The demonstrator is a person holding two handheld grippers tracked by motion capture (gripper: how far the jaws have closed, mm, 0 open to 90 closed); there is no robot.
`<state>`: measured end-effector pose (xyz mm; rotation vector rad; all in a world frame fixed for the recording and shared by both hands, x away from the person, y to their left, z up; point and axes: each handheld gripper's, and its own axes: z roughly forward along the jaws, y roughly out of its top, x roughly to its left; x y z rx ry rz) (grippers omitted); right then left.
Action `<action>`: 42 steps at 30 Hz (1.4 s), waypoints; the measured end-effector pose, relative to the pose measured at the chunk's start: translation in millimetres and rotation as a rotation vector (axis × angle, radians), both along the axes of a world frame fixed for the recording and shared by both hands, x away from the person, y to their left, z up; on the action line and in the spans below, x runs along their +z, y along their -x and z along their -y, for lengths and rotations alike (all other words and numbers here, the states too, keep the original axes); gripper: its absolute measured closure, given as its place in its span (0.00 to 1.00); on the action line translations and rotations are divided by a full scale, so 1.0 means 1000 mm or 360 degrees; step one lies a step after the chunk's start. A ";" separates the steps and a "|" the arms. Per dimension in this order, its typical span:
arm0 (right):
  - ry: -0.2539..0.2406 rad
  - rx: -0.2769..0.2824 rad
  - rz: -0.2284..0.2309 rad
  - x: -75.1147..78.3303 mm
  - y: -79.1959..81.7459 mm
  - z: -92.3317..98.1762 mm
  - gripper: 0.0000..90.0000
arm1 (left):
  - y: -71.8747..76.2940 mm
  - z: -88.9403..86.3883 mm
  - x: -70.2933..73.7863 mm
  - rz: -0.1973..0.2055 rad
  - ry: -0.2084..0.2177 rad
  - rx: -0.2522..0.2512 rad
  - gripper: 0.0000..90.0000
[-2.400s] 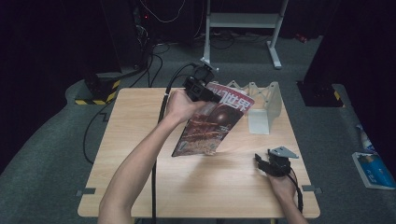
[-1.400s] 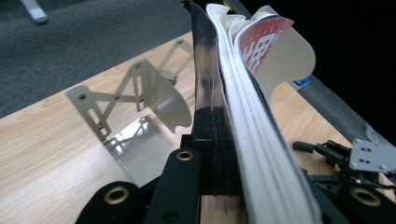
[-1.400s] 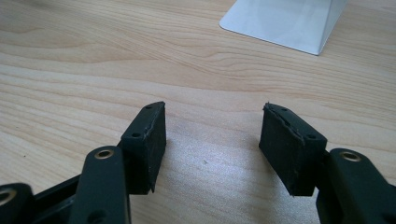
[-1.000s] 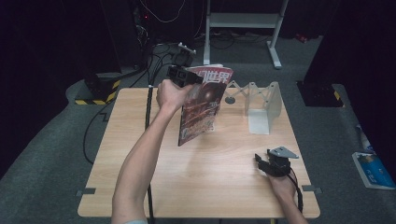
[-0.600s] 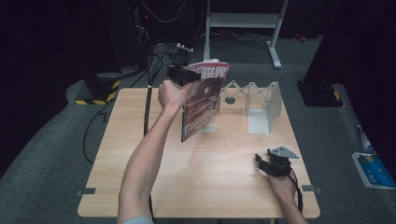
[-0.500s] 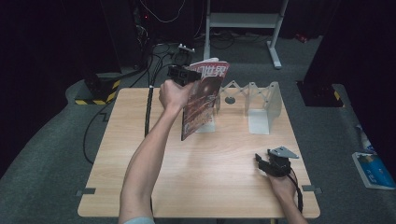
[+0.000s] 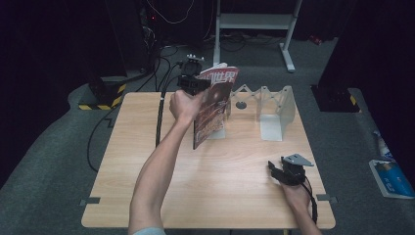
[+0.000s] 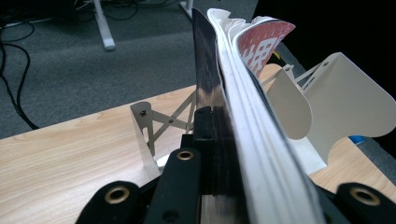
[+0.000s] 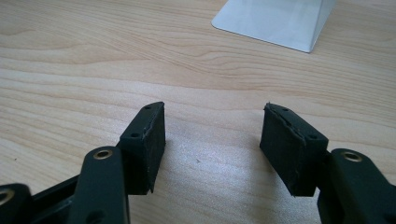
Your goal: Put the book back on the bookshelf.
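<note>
- Two grippers were in use over a wooden table (image 7: 147, 161).
- Left gripper (image 7: 195, 83) was raised at the far side of the table, jaws clamped tight on the top edge of a magazine (image 7: 213, 105).
- Magazine hung upright, red cover facing right, its lower edge just above the table, at the left end of a white folding rack (image 7: 266, 105).
- In the left gripper view, the magazine (image 8: 243, 116) pages ran edge-on between the jaws, with the rack's (image 8: 336, 102) white dividers just beyond.
- Right gripper (image 7: 286, 174) rested on the near right of the table, jaws partly apart, nothing between them; its fingers (image 9: 144, 144) sat over bare wood.
</note>
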<state>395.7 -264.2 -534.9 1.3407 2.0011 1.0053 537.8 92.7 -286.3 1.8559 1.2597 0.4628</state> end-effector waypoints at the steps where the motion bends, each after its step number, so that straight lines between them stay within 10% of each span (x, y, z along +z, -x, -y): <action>1: 0.0002 -0.0003 0.0000 0.000 0.000 0.000 0.45 | 0.000 0.000 -0.002 0.0000 0.0022 0.0003 0.93; 21: -0.0001 -0.0023 -0.0002 0.000 0.000 0.001 0.45 | -0.011 0.003 -0.019 0.0086 0.0066 0.0091 0.93; 42: -0.0001 -0.0011 0.0000 0.000 0.000 0.001 0.43 | -0.006 0.000 -0.021 -0.0090 -0.0096 -0.0027 0.90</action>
